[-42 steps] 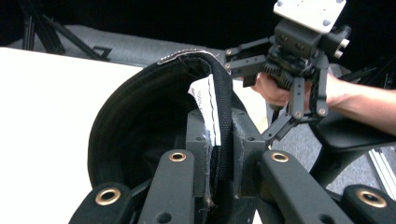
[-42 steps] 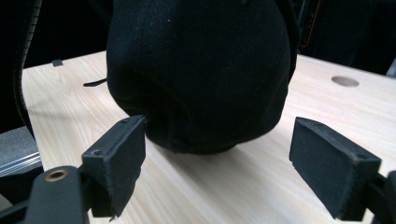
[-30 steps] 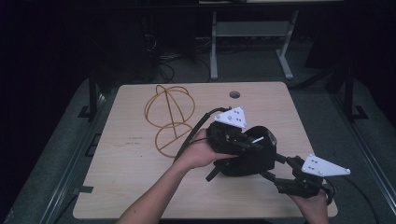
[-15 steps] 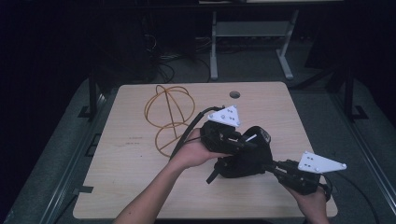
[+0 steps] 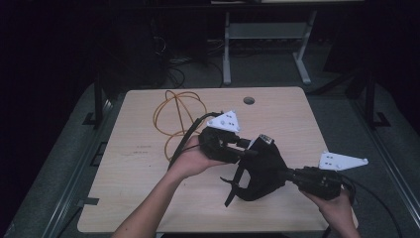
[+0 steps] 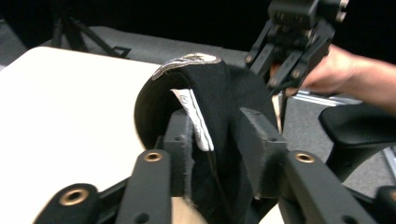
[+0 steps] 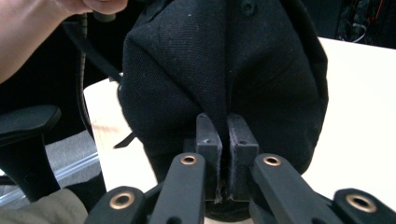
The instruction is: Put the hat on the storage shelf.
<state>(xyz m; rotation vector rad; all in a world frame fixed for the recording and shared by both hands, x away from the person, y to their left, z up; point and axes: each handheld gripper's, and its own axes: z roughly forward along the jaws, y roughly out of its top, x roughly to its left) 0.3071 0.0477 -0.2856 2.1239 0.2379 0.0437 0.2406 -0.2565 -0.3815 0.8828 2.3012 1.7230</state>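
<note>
A black cloth cap (image 5: 262, 171) hangs between my two grippers above the front right of the wooden table (image 5: 143, 173). My left gripper (image 5: 247, 148) comes in from the left. Its jaws are closed on the cap's (image 6: 210, 88) inner band, beside a white label (image 6: 196, 119). My right gripper (image 5: 289, 174) reaches in from the right. In the right gripper view its jaws are pressed together on a fold of the cap's crown (image 7: 224, 60). A black strap (image 5: 233, 191) dangles from the cap towards the table. The right gripper (image 6: 294, 42) also appears behind the cap in the left gripper view.
A loose coil of orange cable (image 5: 173, 114) lies on the back left of the table. A round cable hole (image 5: 249, 100) sits near the far edge. Black chair armrests (image 7: 28, 119) stand close to the table's near side. A metal stand (image 5: 228, 49) is on the floor behind.
Both grippers and the cap between them have shifted slightly; the left gripper has settled a little nearer and the right hand has moved right. The orange cable has not moved.
</note>
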